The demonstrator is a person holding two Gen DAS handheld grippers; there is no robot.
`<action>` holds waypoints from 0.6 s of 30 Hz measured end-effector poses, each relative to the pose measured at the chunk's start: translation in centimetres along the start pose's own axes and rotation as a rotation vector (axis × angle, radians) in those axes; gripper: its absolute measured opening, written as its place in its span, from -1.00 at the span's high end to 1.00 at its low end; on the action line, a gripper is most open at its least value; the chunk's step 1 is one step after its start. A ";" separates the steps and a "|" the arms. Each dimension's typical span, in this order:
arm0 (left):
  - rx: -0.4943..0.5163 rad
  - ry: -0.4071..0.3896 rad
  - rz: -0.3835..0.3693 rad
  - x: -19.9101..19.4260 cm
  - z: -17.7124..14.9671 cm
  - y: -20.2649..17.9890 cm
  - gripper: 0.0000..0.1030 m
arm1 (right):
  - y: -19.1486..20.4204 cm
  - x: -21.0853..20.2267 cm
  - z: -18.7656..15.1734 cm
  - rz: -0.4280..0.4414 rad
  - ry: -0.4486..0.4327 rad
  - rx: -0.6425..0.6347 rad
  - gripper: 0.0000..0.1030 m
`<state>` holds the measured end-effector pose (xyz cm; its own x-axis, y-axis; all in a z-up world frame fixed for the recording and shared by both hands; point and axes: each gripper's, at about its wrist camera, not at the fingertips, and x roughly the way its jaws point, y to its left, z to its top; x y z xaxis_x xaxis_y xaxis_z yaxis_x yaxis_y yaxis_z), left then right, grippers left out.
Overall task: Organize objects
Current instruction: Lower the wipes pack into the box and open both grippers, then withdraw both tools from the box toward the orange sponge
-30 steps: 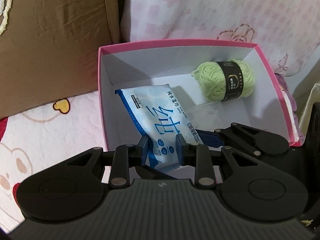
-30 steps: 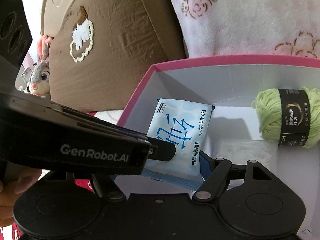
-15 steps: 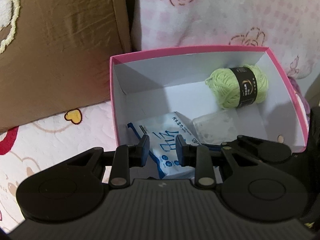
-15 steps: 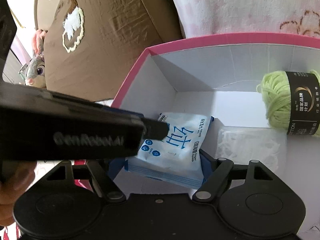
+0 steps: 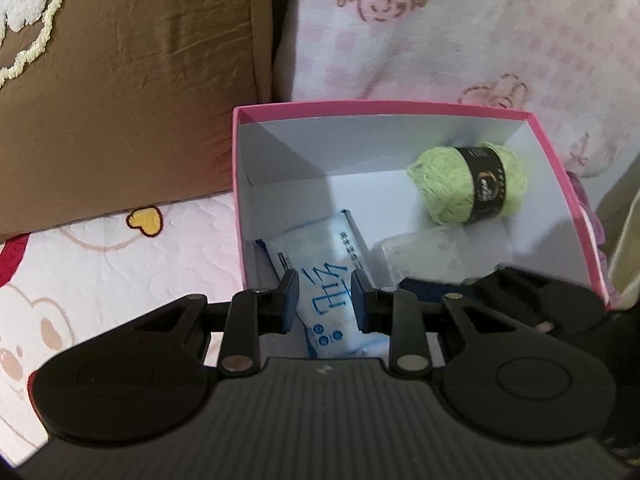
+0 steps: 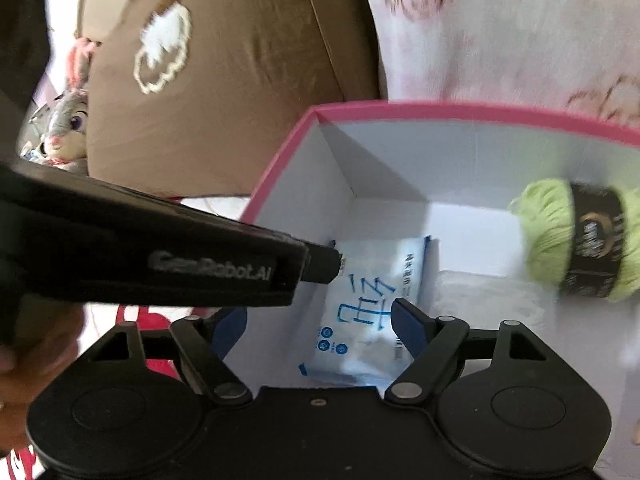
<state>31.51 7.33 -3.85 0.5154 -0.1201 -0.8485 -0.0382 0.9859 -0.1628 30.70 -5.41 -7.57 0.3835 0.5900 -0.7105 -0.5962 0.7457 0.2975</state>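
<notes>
My left gripper (image 5: 325,300) pinches the wipes (image 5: 320,276) at lower centre, inside the box (image 5: 552,160); my right gripper (image 6: 320,324) gapes, released.

- Both my views are dim, warm and soft, corners curved by fisheye.
- My right view smears the yarn ball (image 6: 576,240) with motion blur.
- Diagonal shadows cross the pink box (image 5: 552,152) interior.
</notes>
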 end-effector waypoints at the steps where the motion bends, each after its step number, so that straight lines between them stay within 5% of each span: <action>1: 0.007 0.000 -0.004 -0.4 -0.2 0.0 0.50 | 0.1 -0.9 -0.1 -0.001 -0.002 -0.012 -0.60; 11: 0.094 -0.003 -0.032 -6.1 -2.2 -1.2 0.45 | 2.9 -9.0 -1.3 -0.079 -0.018 -0.149 -0.60; 18: 0.143 -0.004 -0.065 -10.3 -3.4 -3.1 0.19 | 3.8 -13.3 -1.8 -0.104 0.029 -0.125 -0.61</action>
<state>23.35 5.16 3.70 0.5161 -0.1842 -0.8364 0.1174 0.9826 -0.1440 22.07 -11.00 1.86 0.4281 0.5011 -0.7521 -0.6380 0.7570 0.1411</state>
